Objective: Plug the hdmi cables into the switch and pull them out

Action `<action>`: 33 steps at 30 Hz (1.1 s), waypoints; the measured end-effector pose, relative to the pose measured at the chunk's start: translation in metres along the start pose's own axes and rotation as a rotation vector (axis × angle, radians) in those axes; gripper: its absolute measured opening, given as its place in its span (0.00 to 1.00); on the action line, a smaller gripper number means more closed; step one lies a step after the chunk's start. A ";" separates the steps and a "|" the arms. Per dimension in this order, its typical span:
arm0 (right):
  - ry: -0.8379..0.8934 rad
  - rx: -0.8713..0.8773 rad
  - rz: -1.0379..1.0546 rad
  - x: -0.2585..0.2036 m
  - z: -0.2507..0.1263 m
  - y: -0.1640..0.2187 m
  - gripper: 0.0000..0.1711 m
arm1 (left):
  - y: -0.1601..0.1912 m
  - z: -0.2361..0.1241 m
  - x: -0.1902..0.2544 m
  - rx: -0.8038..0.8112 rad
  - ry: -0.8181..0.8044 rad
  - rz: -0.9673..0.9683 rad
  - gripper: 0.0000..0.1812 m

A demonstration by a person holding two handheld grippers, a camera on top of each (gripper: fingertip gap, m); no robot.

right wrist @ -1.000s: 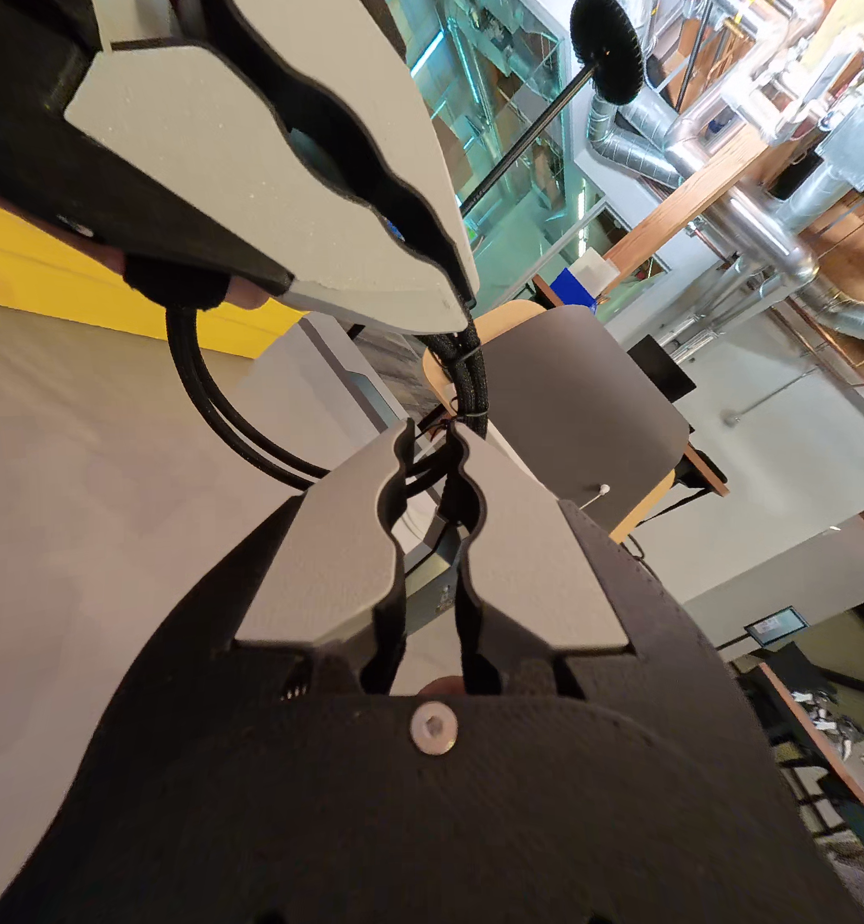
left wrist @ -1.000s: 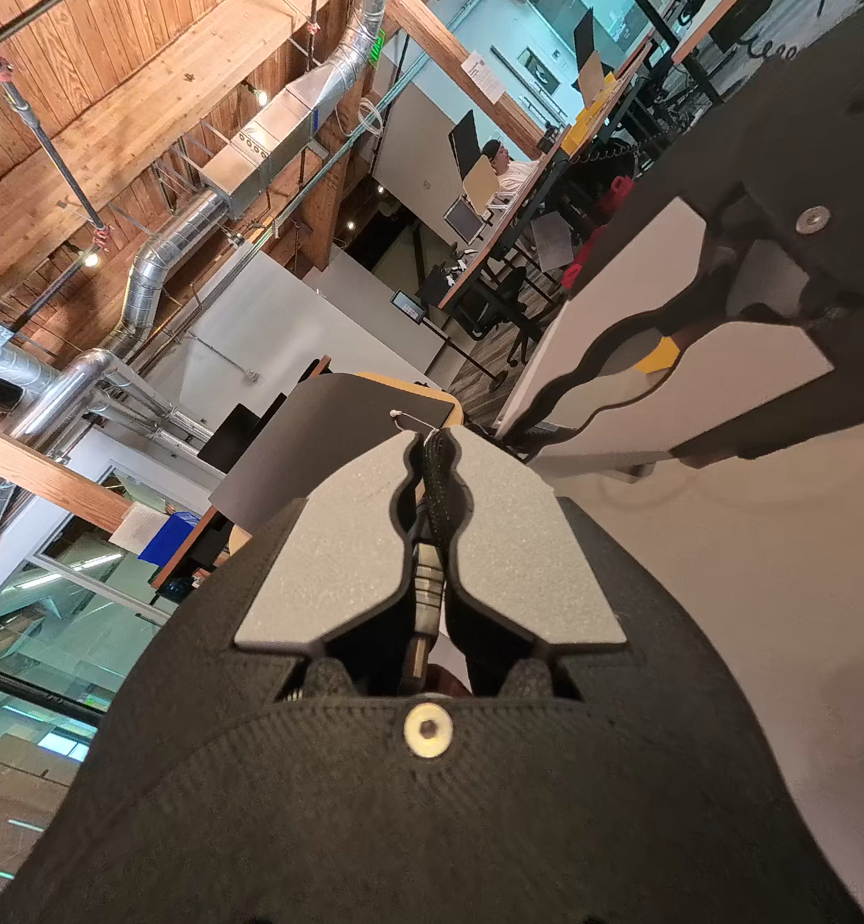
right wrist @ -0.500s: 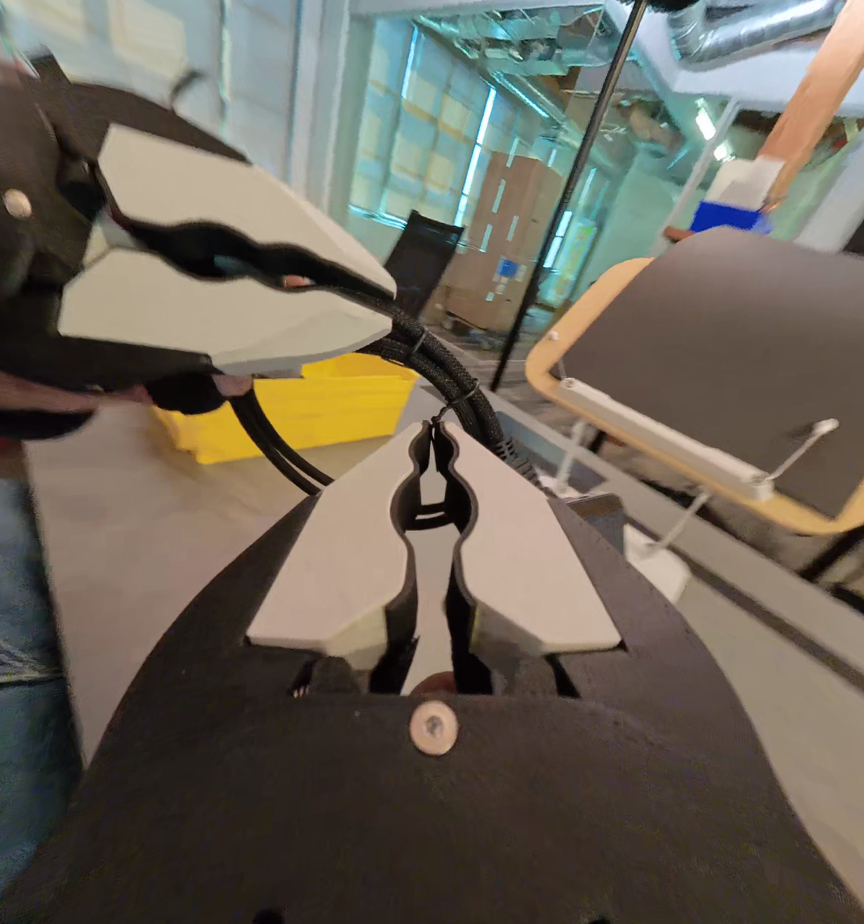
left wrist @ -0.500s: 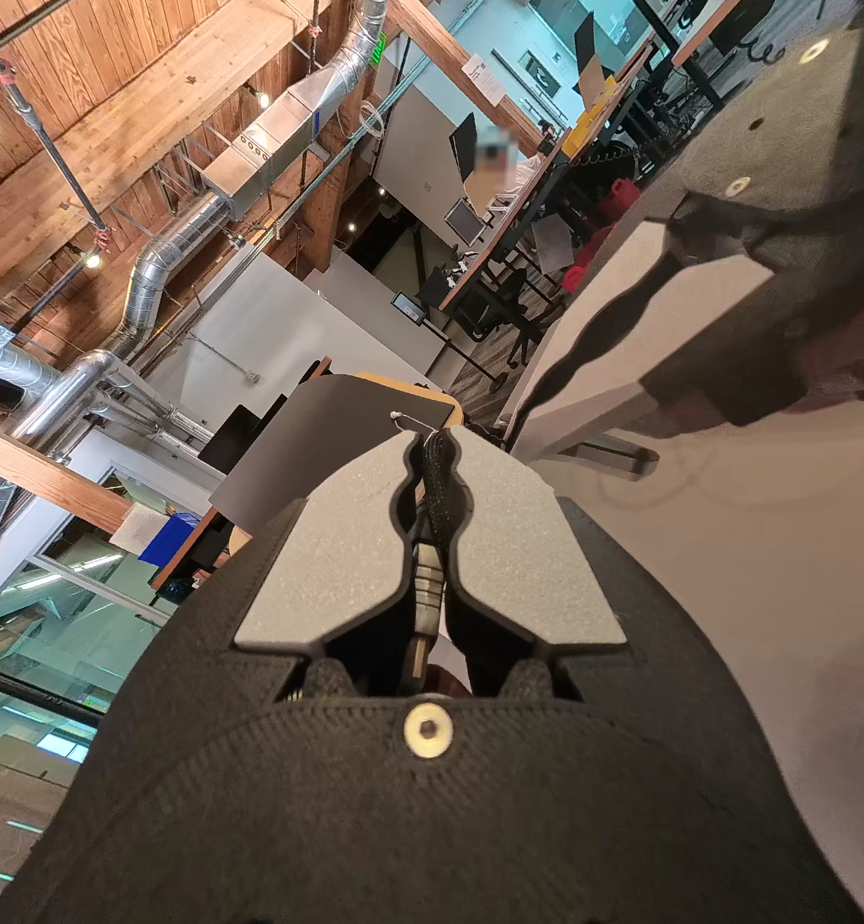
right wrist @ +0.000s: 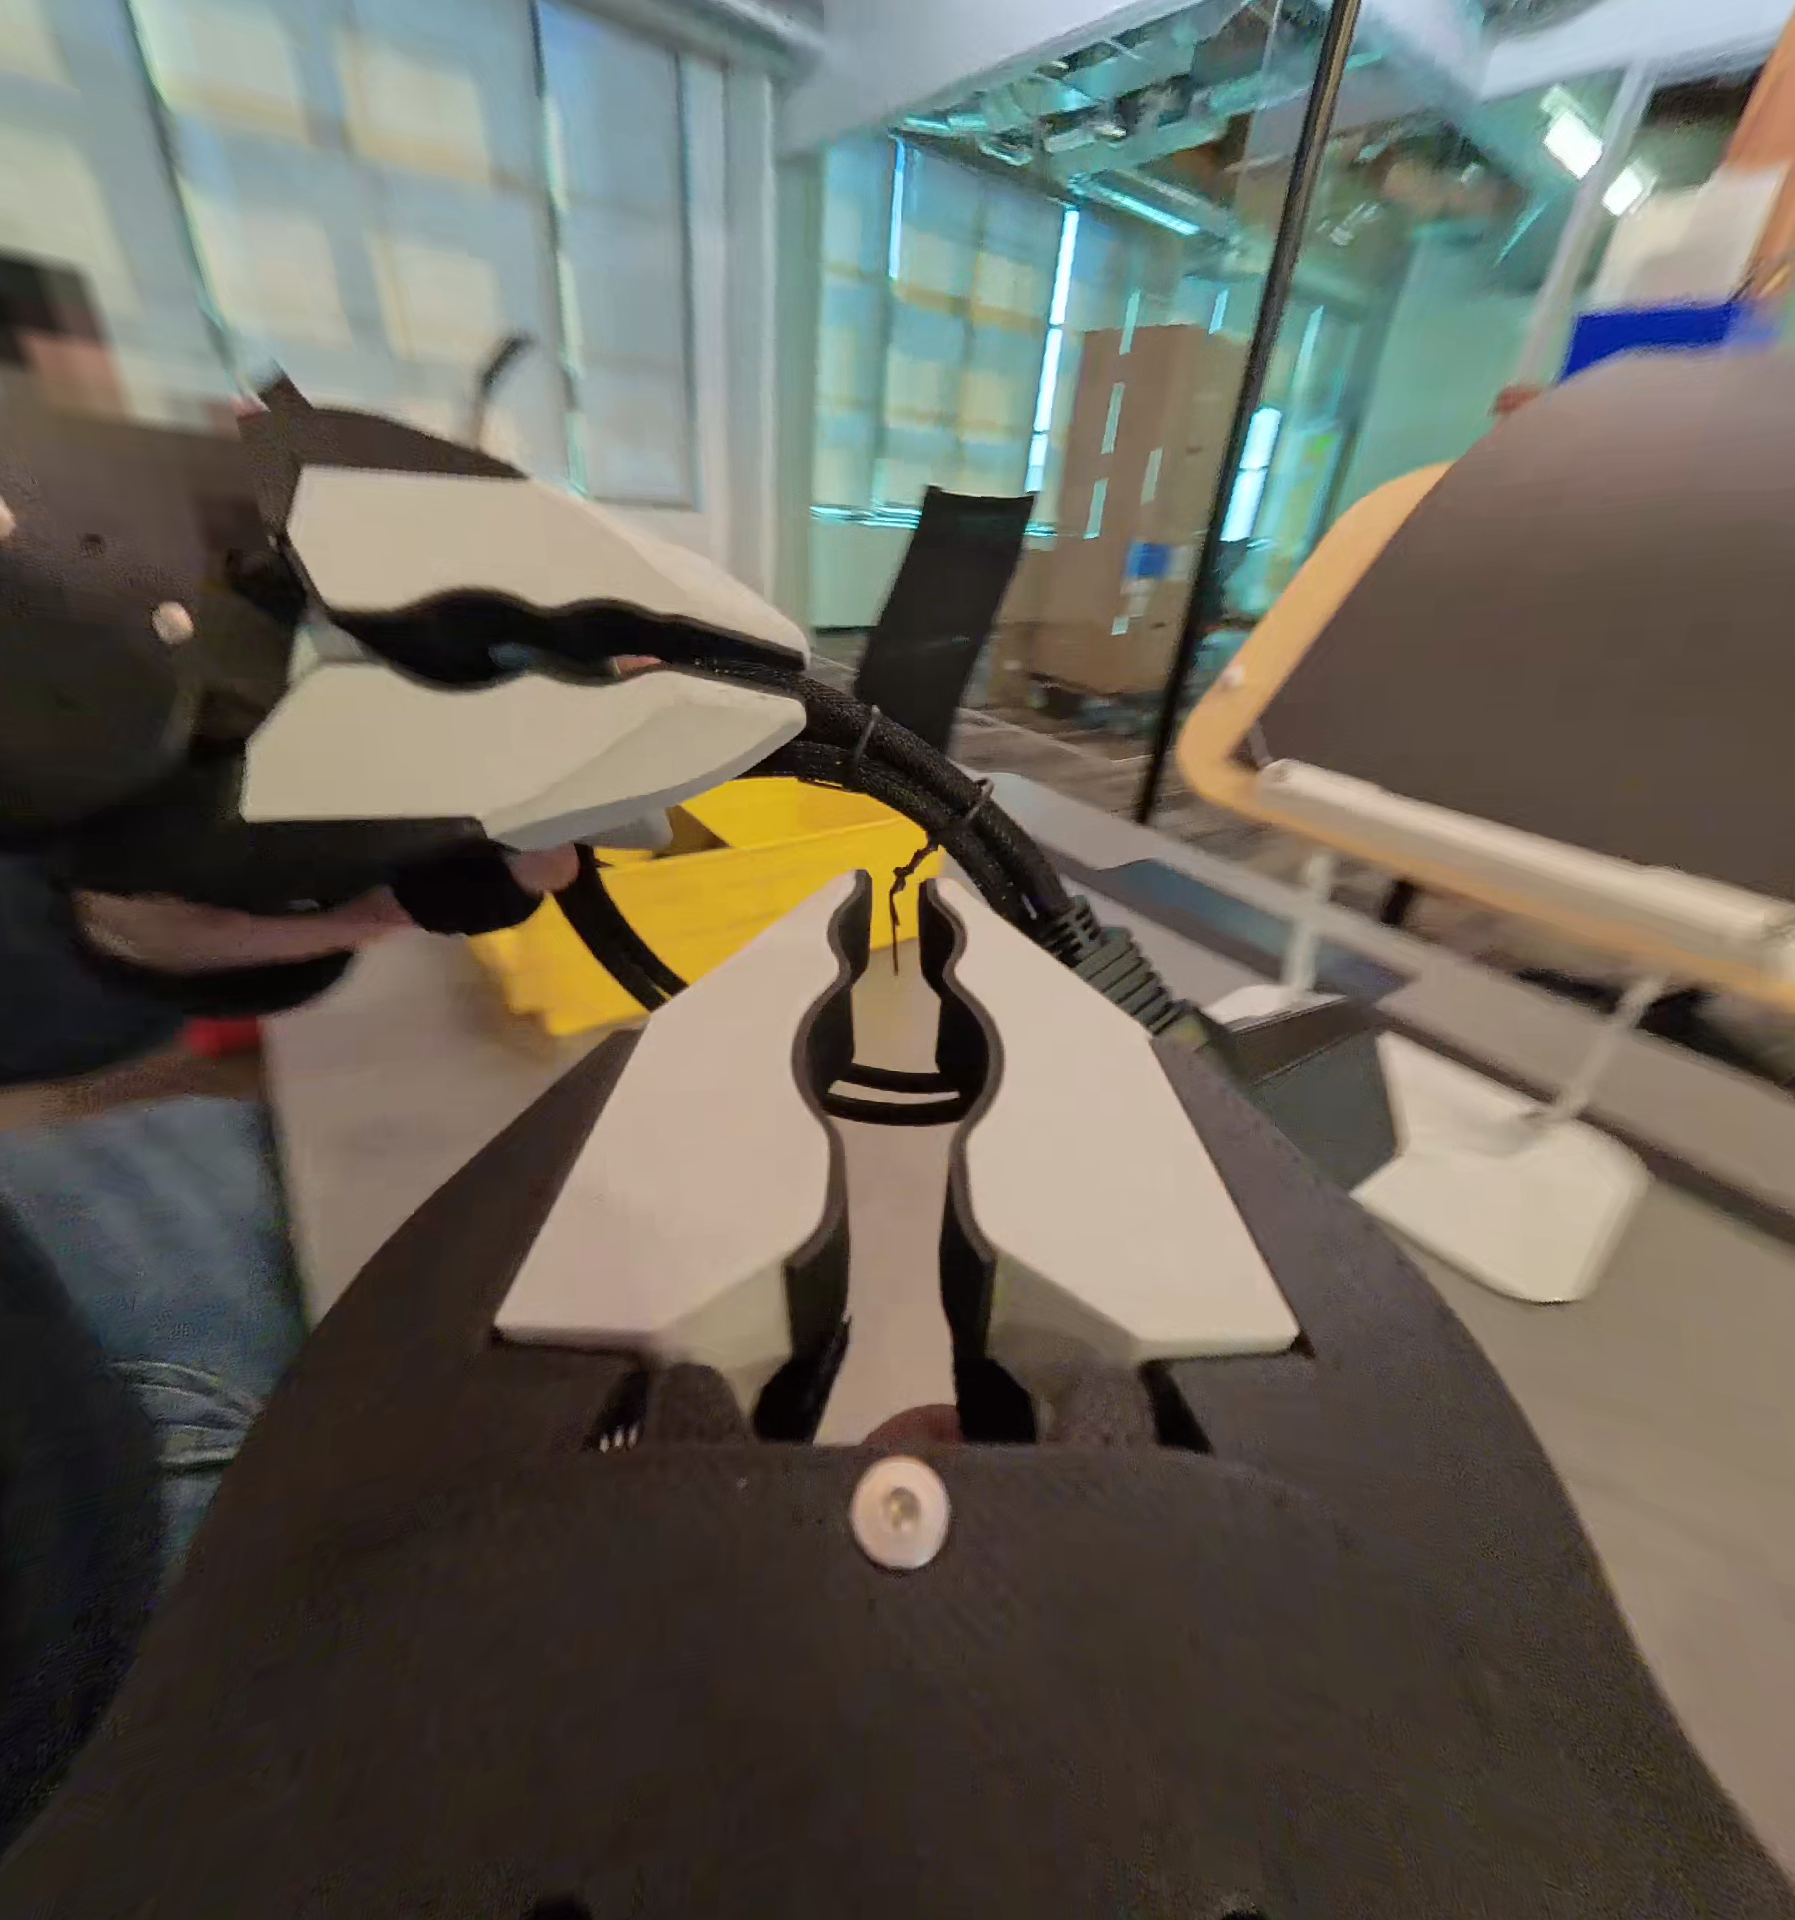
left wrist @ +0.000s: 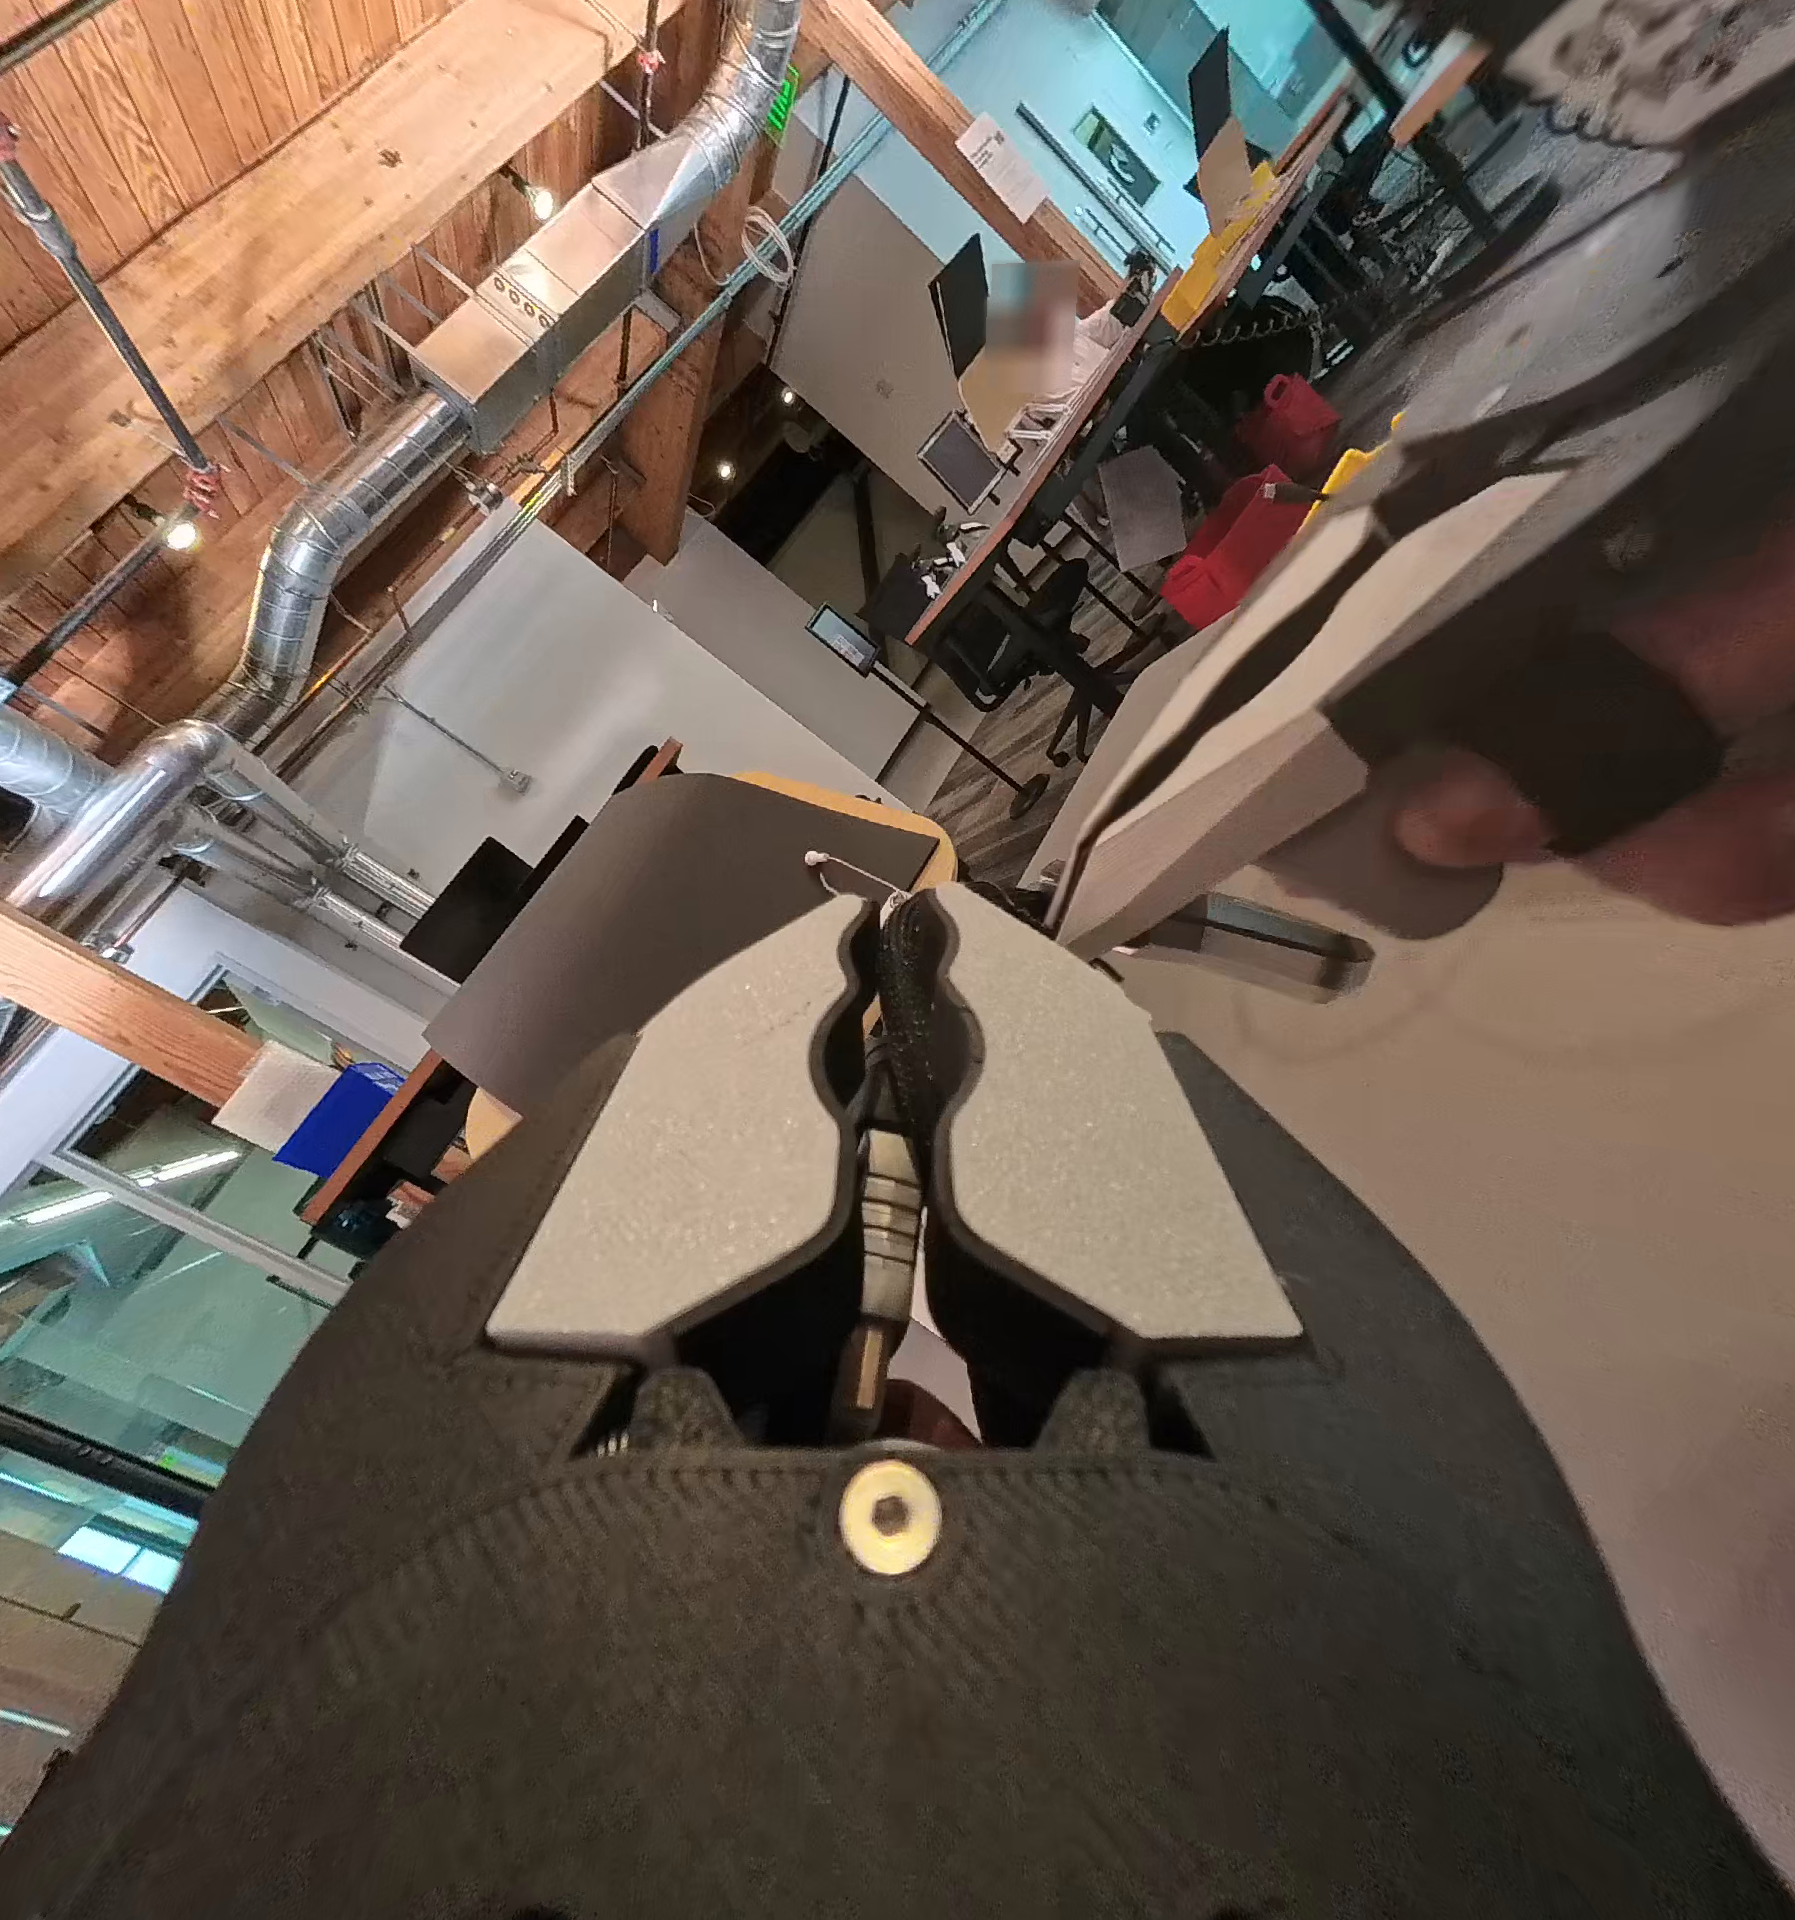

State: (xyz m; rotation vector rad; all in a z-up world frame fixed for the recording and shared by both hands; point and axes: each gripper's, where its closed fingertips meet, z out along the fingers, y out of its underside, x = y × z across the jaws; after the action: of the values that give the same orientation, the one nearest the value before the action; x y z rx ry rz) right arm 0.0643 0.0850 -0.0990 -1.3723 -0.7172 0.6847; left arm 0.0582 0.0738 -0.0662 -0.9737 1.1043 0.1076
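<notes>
My left gripper (left wrist: 898, 914) pinches the black braided HDMI cable (left wrist: 905, 1013), while my right gripper (right wrist: 895, 894), fingers slightly spread, holds nothing.

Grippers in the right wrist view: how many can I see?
2. The right gripper fills the foreground, its jaws slightly apart and empty. The left gripper is at the upper left, shut on an HDMI cable.
</notes>
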 end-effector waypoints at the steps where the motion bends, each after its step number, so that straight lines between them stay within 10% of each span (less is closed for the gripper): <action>1: 0.038 -0.012 -0.085 0.002 -0.001 -0.002 0.04 | 0.000 0.000 0.000 -0.002 0.000 0.000 0.03; 13: 0.268 -0.130 -0.753 0.005 -0.002 -0.004 0.07 | 0.000 0.001 -0.003 -0.017 -0.001 -0.002 0.03; 33: 0.187 -0.180 -0.929 0.006 -0.001 0.004 0.04 | 0.006 0.003 -0.001 -0.056 0.041 -0.007 0.03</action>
State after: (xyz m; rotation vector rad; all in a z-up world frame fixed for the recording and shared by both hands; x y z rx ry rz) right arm 0.0687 0.0889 -0.1026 -1.0714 -1.1571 -0.2449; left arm 0.0567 0.0804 -0.0686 -1.0339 1.1401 0.1140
